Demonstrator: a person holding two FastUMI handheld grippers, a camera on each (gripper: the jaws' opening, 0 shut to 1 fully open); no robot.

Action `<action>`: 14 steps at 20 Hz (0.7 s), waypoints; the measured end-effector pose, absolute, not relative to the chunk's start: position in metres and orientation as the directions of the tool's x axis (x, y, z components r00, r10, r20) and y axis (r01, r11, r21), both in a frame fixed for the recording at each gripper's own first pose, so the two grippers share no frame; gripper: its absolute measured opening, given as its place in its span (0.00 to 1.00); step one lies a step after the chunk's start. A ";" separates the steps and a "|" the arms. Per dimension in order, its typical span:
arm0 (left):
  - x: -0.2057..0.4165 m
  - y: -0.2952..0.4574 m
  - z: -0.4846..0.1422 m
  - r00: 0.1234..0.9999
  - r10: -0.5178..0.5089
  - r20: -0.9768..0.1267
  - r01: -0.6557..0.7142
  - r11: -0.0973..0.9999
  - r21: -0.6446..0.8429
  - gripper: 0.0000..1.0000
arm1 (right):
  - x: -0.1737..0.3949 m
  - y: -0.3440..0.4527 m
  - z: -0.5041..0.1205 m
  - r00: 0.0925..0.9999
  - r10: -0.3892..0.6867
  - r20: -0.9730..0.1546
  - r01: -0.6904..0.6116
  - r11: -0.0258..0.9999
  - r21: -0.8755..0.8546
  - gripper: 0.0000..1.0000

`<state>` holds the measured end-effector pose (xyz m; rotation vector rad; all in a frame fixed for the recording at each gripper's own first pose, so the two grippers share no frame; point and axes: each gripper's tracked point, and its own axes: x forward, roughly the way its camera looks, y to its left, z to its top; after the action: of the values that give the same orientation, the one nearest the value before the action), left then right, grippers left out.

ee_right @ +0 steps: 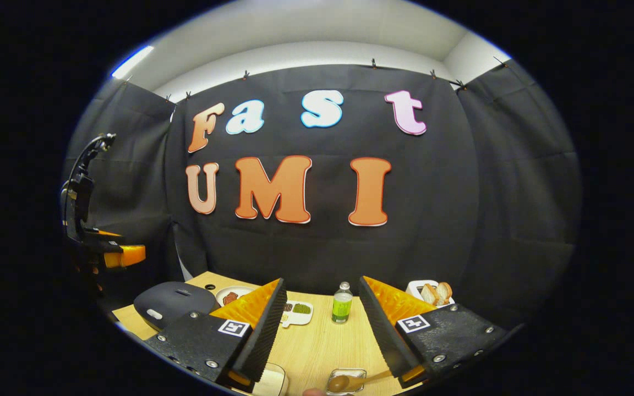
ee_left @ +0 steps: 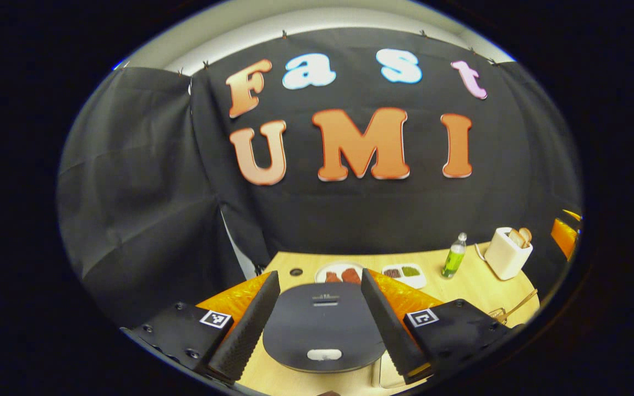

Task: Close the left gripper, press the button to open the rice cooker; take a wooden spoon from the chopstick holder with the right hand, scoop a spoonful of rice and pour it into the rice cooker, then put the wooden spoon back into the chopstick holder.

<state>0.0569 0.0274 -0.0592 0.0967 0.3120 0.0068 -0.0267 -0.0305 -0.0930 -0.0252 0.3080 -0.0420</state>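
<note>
In the left gripper view, the left gripper (ee_left: 321, 308) hangs above the wooden table (ee_left: 460, 286) with its fingers wide apart, holding nothing. Between them, at about 6 o'clock, lies the dark rice cooker (ee_left: 322, 330), lid down, its pale button (ee_left: 324, 355) on the near edge. Beyond it, toward 12 o'clock, a round plate (ee_left: 339, 273) carries reddish pieces, and just beside that a white divided dish (ee_left: 405, 273) holds brown and green fillings. At 2 o'clock a green bottle (ee_left: 454, 256) stands upright, and further right a white toaster (ee_left: 507, 253) has bread in its slots.

In the right gripper view, the right gripper (ee_right: 322, 324) is likewise spread open and empty. The rice cooker (ee_right: 174, 302) sits at 9 o'clock, closed. Above it the left gripper (ee_right: 121, 256) shows as an orange and black shape. The green bottle (ee_right: 342, 303) stands at 12 o'clock between the fingers, with the toaster (ee_right: 430, 291) at 2 o'clock. At 6 o'clock, partly cut off, a wooden spoon (ee_right: 344, 381) seems to rest across a small clear container (ee_right: 350, 374).
</note>
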 end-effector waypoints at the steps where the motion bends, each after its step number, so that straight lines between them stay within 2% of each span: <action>1: 0.054 0.026 -0.046 0.965 0.019 -0.263 0.009 0.994 0.107 0.99 | -0.025 -0.026 -0.087 0.958 -0.036 -0.285 0.028 0.999 -0.032 0.83; 7: 0.034 0.012 0.013 0.998 -0.002 -0.063 0.011 0.990 0.143 1.00 | -0.009 0.000 -0.064 0.980 0.021 -0.198 -0.025 1.000 -0.018 0.83; 14: 0.016 0.002 0.020 1.000 -0.006 0.004 0.005 0.989 0.150 1.00 | -0.001 0.022 -0.050 0.990 0.083 -0.118 -0.081 0.996 0.027 0.83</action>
<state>0.0160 0.0021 0.0196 0.1505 -0.0049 -0.0054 -0.0005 0.0222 -0.0503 0.0218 0.1191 0.0823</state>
